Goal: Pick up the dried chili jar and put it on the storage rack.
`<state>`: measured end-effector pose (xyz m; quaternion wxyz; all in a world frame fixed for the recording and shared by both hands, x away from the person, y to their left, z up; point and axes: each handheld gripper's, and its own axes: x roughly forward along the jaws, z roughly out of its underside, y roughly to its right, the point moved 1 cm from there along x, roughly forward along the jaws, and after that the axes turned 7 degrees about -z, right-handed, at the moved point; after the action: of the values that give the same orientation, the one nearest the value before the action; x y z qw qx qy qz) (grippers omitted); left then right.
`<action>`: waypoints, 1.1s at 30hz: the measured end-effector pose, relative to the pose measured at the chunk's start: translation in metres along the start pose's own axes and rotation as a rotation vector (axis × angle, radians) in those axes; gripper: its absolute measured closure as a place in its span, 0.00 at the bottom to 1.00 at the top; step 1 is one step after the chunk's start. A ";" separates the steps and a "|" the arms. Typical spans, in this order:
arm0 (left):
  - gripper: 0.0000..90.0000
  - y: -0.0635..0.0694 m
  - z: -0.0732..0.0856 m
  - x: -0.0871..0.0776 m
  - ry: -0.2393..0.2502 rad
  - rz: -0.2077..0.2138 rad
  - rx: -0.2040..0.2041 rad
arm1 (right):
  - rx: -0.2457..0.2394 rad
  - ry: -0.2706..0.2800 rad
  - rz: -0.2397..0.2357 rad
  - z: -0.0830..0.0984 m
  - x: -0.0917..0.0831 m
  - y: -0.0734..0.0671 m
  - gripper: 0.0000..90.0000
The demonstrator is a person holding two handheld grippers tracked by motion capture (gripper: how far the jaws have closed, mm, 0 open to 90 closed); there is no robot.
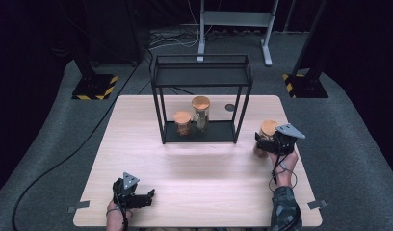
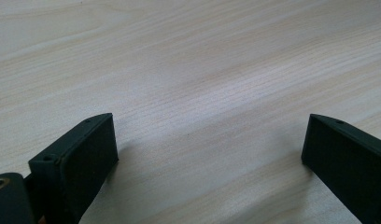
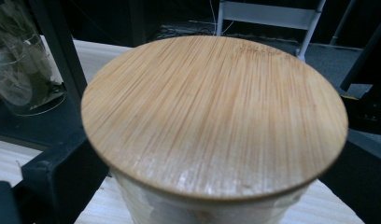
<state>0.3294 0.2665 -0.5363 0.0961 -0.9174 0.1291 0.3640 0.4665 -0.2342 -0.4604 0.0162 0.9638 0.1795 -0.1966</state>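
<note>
We can read no brand, label or writing on anything here. From the high view we see the right hand-held gripper near the right edge of the tabletop, set around a jar with a bamboo lid; whether its jaws press the jar we cannot tell from that height. The right gripper view brings us close: the round lid sits between the two black jaws, which stand against the jar's sides just under it, so we take the jar as gripped. That same view shows a glass jar of pale leaves behind a black post of the rack. The high view gives us the whole black wire rack at the far middle of the tabletop, with a short jar and a tall jar on its lower shelf. Our left hand-held gripper lies near the near-left corner; its own view shows jaws wide apart over bare wood, holding nothing.
</note>
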 end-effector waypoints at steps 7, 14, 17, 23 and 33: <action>0.03 0.000 0.000 0.000 0.000 0.000 0.000 | 0.006 0.038 -0.027 0.004 -0.004 -0.001 0.23; 0.03 0.000 0.000 0.000 0.000 0.000 0.000 | 0.011 0.063 -0.012 0.007 -0.004 -0.002 0.27; 0.03 0.000 0.000 0.000 0.000 0.000 0.000 | 0.014 0.064 -0.006 0.007 -0.004 -0.003 0.27; 0.03 0.000 0.000 0.000 0.000 0.000 0.000 | 0.015 0.074 0.002 0.008 -0.004 -0.004 0.27; 0.03 0.000 0.000 0.000 0.000 0.000 0.000 | 0.029 0.084 0.000 0.008 -0.006 -0.001 0.27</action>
<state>0.3294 0.2665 -0.5363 0.0960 -0.9175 0.1289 0.3639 0.4579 -0.2357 -0.4658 -0.0053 0.9713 0.1773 -0.1585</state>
